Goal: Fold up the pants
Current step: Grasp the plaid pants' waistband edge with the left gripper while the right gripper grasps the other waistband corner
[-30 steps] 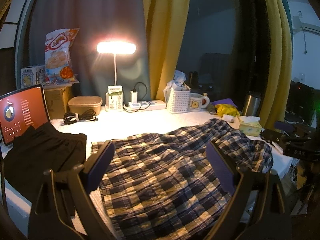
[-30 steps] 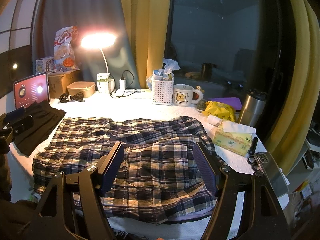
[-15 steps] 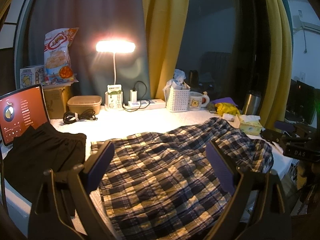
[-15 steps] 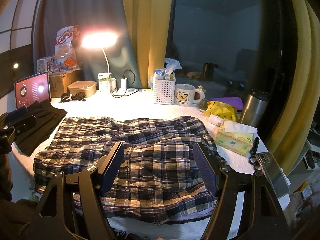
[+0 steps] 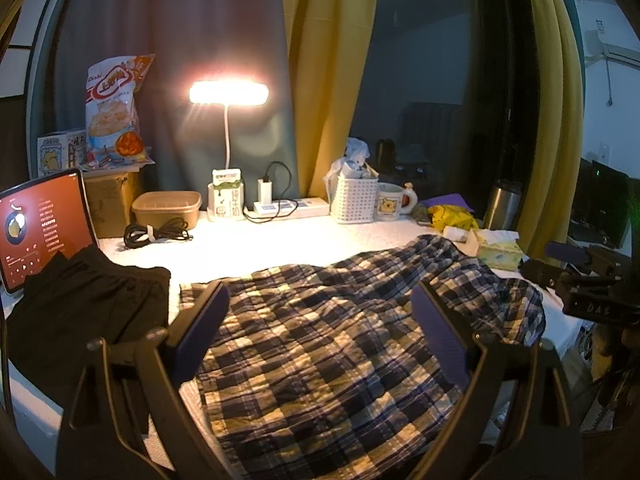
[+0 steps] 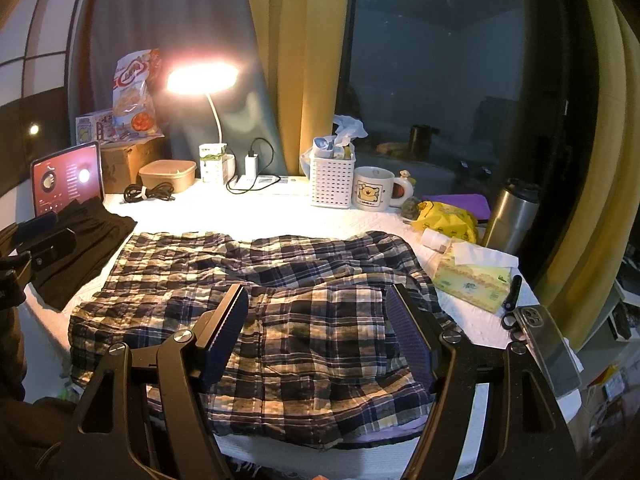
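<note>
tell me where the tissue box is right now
The tissue box sits near the right edge of the table in the right wrist view, just right of the plaid pants, in front of the steel tumbler.

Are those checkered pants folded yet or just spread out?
Spread out. The plaid pants lie flat and wrinkled across the white table; neither open tool grips them.

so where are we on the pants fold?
Done: the plaid pants lie spread across the table, no fold made that I can see. In hand: nothing; the left gripper and right gripper hover open above the cloth. Left: every fold.
</note>
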`<state>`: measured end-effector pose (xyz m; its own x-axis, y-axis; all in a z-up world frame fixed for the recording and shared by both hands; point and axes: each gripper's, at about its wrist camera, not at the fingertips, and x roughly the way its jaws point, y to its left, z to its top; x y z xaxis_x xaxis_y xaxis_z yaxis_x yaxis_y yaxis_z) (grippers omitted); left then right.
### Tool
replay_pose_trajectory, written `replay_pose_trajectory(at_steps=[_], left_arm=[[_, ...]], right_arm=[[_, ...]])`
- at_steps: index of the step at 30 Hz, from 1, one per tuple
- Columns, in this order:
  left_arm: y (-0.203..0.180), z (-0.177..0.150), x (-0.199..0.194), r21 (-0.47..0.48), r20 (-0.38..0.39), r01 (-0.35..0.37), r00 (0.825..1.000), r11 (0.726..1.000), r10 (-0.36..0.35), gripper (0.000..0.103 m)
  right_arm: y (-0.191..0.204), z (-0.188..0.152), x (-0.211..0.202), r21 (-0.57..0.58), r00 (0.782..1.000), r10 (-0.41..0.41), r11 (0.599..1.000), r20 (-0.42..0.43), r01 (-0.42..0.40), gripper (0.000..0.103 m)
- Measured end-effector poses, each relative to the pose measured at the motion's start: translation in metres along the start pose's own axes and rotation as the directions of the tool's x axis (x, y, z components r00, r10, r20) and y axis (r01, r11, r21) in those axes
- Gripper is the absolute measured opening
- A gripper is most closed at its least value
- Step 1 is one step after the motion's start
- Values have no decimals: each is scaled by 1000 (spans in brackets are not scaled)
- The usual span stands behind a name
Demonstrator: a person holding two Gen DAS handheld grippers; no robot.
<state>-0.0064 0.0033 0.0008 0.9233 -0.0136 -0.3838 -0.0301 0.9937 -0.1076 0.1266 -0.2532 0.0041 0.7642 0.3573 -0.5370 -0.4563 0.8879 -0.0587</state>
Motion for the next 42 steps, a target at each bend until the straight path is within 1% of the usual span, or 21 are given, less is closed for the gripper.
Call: replay_pose_trajectory(at_steps=[4, 8, 14, 16, 21, 23, 24, 25, 26, 27, 29, 31, 33, 34, 36, 37, 38, 39, 40, 41, 42], left_arm=[[8, 1, 10, 5, -26, -16, 1000, 1000, 17, 93], [28, -1, 39, 2, -105, -49, 993, 999, 49, 93], [76, -5, 107, -3, -238, -127, 964, 992, 122, 93], [94, -7, 134, -16, -294, -142, 947, 990, 131, 93], [135, -16, 194, -43, -440, -212, 881, 976, 172, 93], [143, -21, 210, -73, -490, -199, 861, 977, 138, 93], [146, -25, 219, -104, -519, -159, 851, 982, 83, 93], [147, -27, 224, -113, -533, -145, 844, 983, 63, 93], [143, -28, 224, -85, -521, -149, 850, 985, 84, 93], [138, -29, 228, -62, -533, -143, 841, 988, 88, 93], [125, -30, 229, -18, -533, -112, 842, 994, 85, 93], [112, -33, 226, 4, -520, -81, 851, 997, 72, 92], [94, -36, 224, 84, -511, -71, 853, 994, 104, 79], [86, -35, 221, 107, -496, -54, 863, 993, 101, 70], [80, -31, 217, 94, -501, -37, 862, 995, 79, 43], [78, -30, 216, 101, -500, -33, 862, 994, 79, 36], [76, -29, 216, 105, -502, -23, 862, 994, 73, 24], [74, -27, 216, 104, -507, -17, 859, 994, 68, 13], [73, -25, 216, 97, -514, 0, 856, 995, 50, 8], [75, -26, 217, 93, -514, 9, 857, 996, 40, 5], [76, -23, 219, 87, -509, 14, 860, 996, 32, 4]], right_arm=[[1, 2, 8, -17, 1000, 21, 1000, 1, -21, 74], [-10, 7, 33, -30, 999, 39, 999, -33, -40, 74], [-33, 18, 89, -52, 990, 44, 997, -131, -51, 74], [-40, 25, 106, -65, 987, 40, 997, -153, -51, 74], [-63, 43, 150, -101, 979, 14, 994, -202, -35, 74], [-76, 49, 169, -100, 973, 13, 994, -231, -37, 74], [-82, 52, 178, -103, 969, 9, 994, -246, -35, 74], [-87, 54, 188, -110, 964, 5, 993, -268, -36, 74], [-94, 55, 201, -114, 953, 8, 993, -302, -45, 74], [-100, 55, 210, -108, 948, 10, 993, -317, -47, 74], [-112, 56, 230, -68, 936, 34, 996, -349, -62, 74], [-127, 52, 256, 19, 905, 92, 996, -416, -92, 75], [-137, 47, 277, 95, 884, 131, 991, -449, -99, 75], [-138, 44, 284, 115, 876, 145, 988, -460, -103, 75], [-130, 42, 290, 86, 873, 128, 991, -471, -99, 74], [-123, 41, 290, 63, 872, 123, 992, -474, -105, 74], [-116, 40, 292, 44, 868, 129, 991, -480, -122, 72], [-108, 39, 293, 31, 865, 141, 989, -482, -144, 62], [-100, 36, 293, 2, 871, 123, 990, -475, -139, 59], [-91, 34, 291, -57, 890, 68, 993, -450, -104, 45], [-86, 34, 290, -82, 900, 53, 992, -433, -98, 26]])
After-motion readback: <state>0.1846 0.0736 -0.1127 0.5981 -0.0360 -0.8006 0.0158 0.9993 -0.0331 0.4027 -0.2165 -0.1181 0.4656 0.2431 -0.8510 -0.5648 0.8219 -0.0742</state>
